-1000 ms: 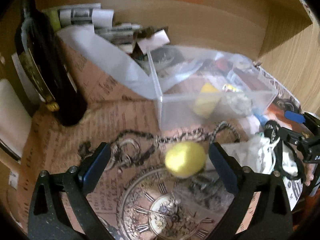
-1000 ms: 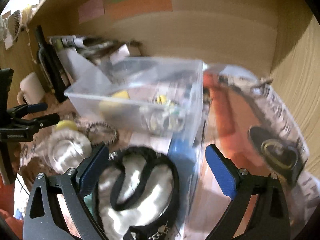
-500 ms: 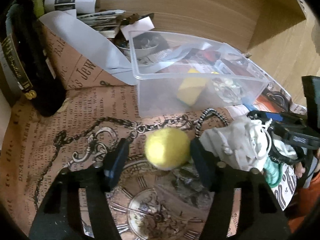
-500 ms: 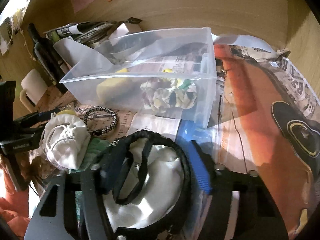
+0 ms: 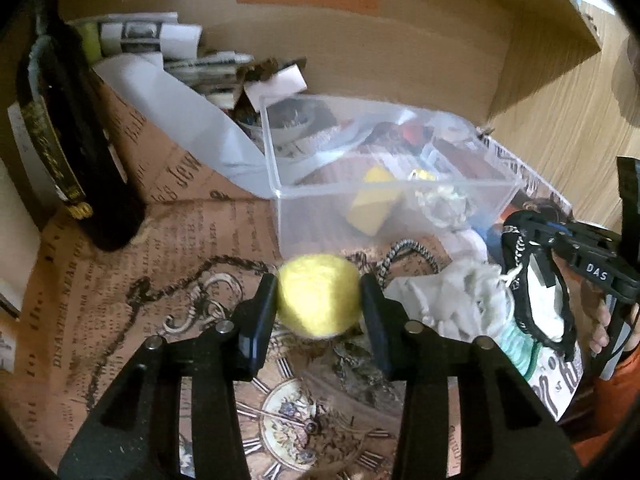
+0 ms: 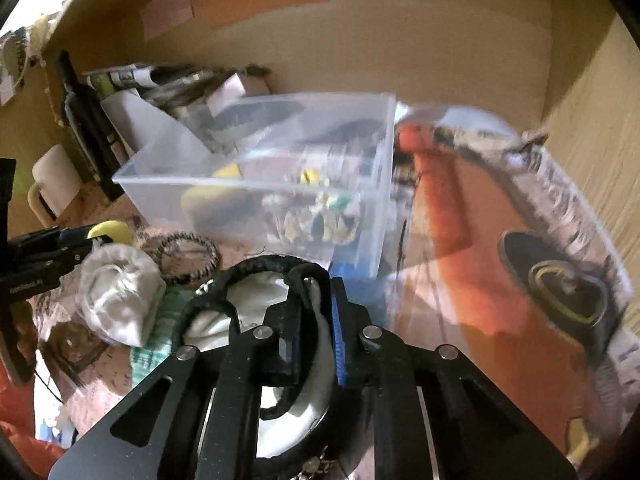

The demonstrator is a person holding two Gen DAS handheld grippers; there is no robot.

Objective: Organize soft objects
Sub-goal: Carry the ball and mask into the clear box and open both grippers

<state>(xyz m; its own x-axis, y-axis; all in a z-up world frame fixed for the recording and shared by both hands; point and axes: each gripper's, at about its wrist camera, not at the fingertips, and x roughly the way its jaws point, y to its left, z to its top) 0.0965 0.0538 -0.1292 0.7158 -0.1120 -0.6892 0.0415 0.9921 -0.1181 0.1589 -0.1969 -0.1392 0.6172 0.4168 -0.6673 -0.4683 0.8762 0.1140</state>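
The left gripper squeezes the soft, light, fuzzy yellow ball by its round middle, near the clear plastic box, while the right gripper pinches the floppy white pouch with black trim.

One clear bin, one yellow ball, one dark bottle, two grippers.

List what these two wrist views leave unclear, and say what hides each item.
- Bottle, left view: top cut off by the frame edge.
- Bin contents, right view: blurred by motion and the cloudy wall.
- White pouch, right view: lower part hidden behind the right gripper.
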